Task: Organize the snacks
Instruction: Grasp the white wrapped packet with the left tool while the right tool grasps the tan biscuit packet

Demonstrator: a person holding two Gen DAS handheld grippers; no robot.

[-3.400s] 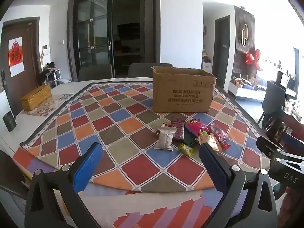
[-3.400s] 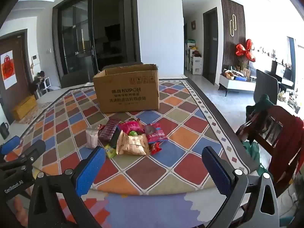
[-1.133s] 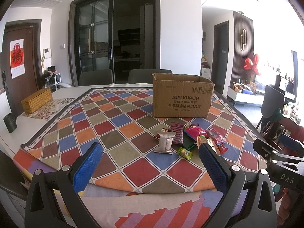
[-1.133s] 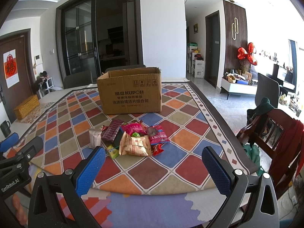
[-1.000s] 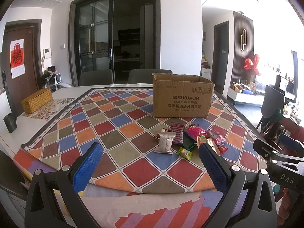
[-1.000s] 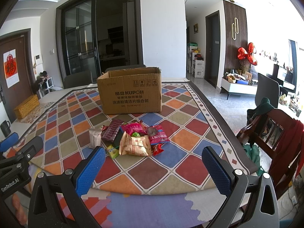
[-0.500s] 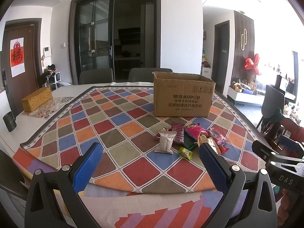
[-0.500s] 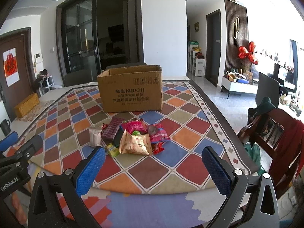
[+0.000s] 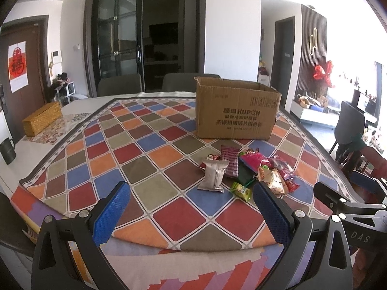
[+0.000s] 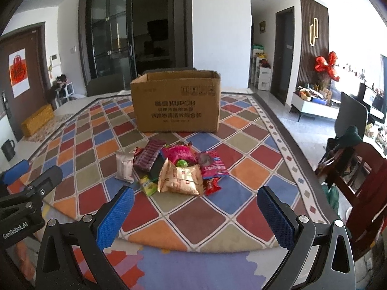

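Hovering over the near edge of the table, the left gripper (image 9: 191,207) and the right gripper (image 10: 193,211) both have their jaws spread wide, with nothing between the blue pads (image 9: 111,211). Each is seen in the other's view: the right one sits at the right edge of the left camera, the left one at the left edge of the right camera.

Just beyond the pads, on the diamond-patterned cloth (image 9: 135,149), lies the pile of snacks (image 10: 174,166), toward the right half of the table. Nearest are a small green pack (image 10: 148,185) and a tan bag (image 10: 181,178) with a red wrapper (image 10: 212,185) at its right. A silver pouch (image 9: 214,175) lies at the left of the pile, apart from the green pack. Behind come a purple striped pack (image 10: 148,154), a magenta bag (image 10: 177,153) and a pink bag (image 10: 214,164), overlapping one another.

Farther back, beyond the pile with a gap of bare cloth between, stands the open box (image 10: 176,104), upright.

At the far left of the table sit a woven case (image 9: 42,118) and a dark mug (image 9: 7,150). Two grey chairs (image 9: 119,84) stand past the far edge, and a red wooden chair (image 10: 362,174) is off to the right.
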